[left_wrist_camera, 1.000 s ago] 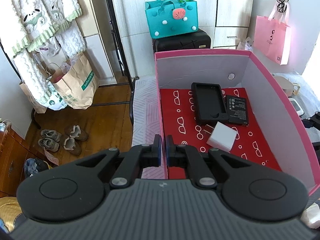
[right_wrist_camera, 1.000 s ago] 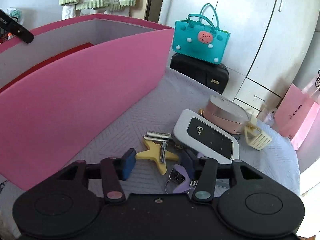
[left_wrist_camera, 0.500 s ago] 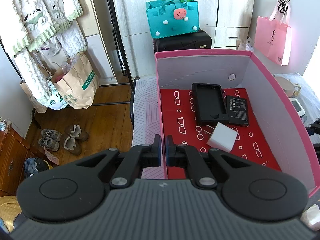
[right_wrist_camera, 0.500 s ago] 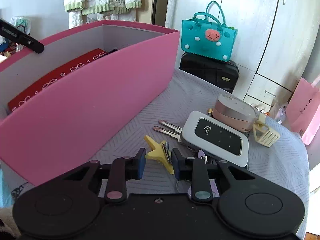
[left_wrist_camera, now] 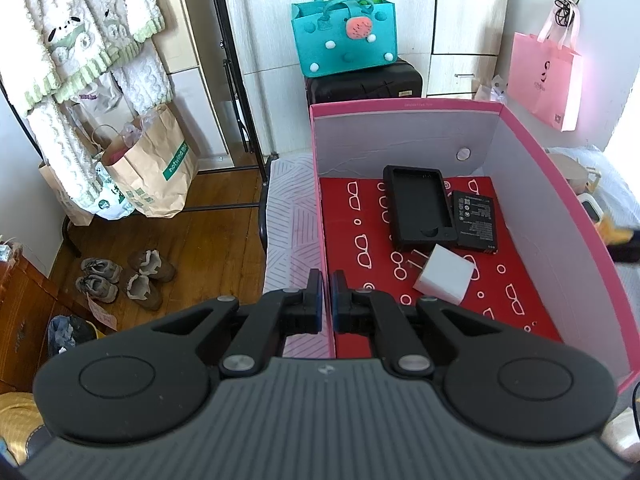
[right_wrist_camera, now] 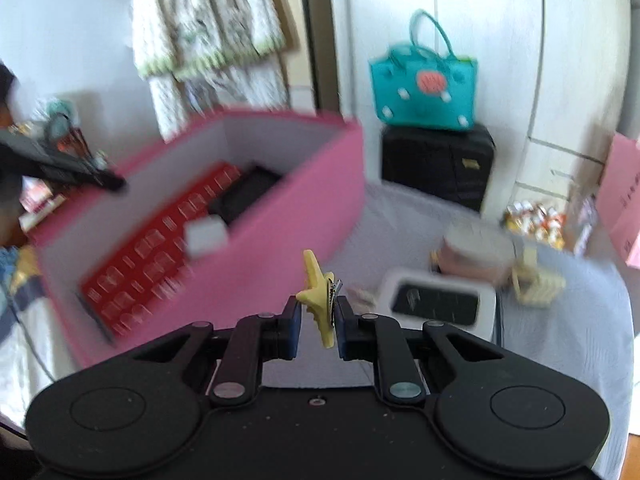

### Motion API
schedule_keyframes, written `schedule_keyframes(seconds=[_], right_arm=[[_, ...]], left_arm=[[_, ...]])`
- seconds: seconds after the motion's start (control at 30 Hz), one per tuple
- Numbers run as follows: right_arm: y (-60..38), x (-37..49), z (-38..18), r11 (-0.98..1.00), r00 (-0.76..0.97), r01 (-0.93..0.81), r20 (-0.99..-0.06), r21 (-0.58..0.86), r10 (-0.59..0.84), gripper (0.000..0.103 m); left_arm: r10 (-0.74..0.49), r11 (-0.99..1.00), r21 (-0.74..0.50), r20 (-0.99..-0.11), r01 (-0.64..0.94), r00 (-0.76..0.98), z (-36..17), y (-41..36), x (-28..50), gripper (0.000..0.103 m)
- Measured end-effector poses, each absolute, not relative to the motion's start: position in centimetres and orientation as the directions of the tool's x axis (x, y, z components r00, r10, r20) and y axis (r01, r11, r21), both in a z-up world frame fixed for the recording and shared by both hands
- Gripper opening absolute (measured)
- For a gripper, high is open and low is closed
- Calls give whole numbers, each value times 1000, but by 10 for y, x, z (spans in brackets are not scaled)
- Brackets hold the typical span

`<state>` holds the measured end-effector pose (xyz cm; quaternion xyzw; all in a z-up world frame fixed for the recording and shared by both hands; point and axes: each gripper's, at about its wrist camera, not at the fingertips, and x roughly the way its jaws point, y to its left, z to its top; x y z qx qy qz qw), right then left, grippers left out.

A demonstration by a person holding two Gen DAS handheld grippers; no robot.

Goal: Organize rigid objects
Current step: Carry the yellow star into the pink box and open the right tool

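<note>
My left gripper [left_wrist_camera: 326,302] is shut on the near left wall of the pink box [left_wrist_camera: 560,200]. Inside, on the red floor, lie a black phone case [left_wrist_camera: 418,206], a black battery [left_wrist_camera: 476,220] and a white charger cube [left_wrist_camera: 444,274]. In the right wrist view my right gripper [right_wrist_camera: 318,314] is shut on a yellow star hair clip [right_wrist_camera: 318,292], held in the air over the bed beside the pink box [right_wrist_camera: 288,248]. A white pocket router [right_wrist_camera: 436,306], a pink round case [right_wrist_camera: 476,254] and a cream comb [right_wrist_camera: 536,278] lie on the cover to the right.
A teal bag [left_wrist_camera: 344,36] sits on a black suitcase [left_wrist_camera: 364,84] behind the box. A pink paper bag [left_wrist_camera: 544,76] hangs at the right wall. Paper bags [left_wrist_camera: 148,168] and shoes [left_wrist_camera: 128,276] stand on the wooden floor to the left.
My right gripper closed on the yellow star clip and lifted it off the bed cover, and its view now looks over the box wall. The left gripper has not moved.
</note>
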<state>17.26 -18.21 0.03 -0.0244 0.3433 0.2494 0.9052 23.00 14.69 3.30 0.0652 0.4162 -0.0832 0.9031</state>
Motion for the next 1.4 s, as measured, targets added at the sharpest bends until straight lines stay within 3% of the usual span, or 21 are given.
schedule_keyframes(seconds=[0.27,0.5,0.87,1.03,1.17,1.4], right_arm=[[-145,173,43,779,593,-611,-572,140,568,20],[-97,194,30,763,576,-646,-656,0,488,20],[-64,218,8,717,562,-683,-730,-143,389,21],[-85,217,22,739,569,-670,-684,-66,456,21],[-124,211,42,783,582,-616,-621,84,525,23],[-187,181,42,855,639,-497,-605,148,476,26]], left_arm=[[-100,975,53,-763,217,638,32,147,230,3],[-44,955,162,-753,250,657,30,132,225,3],[-50,958,149,-756,246,652,31,133,225,3],[-46,958,150,-759,243,649,30,133,226,3],[-48,958,147,-763,245,645,31,134,226,3],[-47,959,146,-761,242,647,31,134,226,4]])
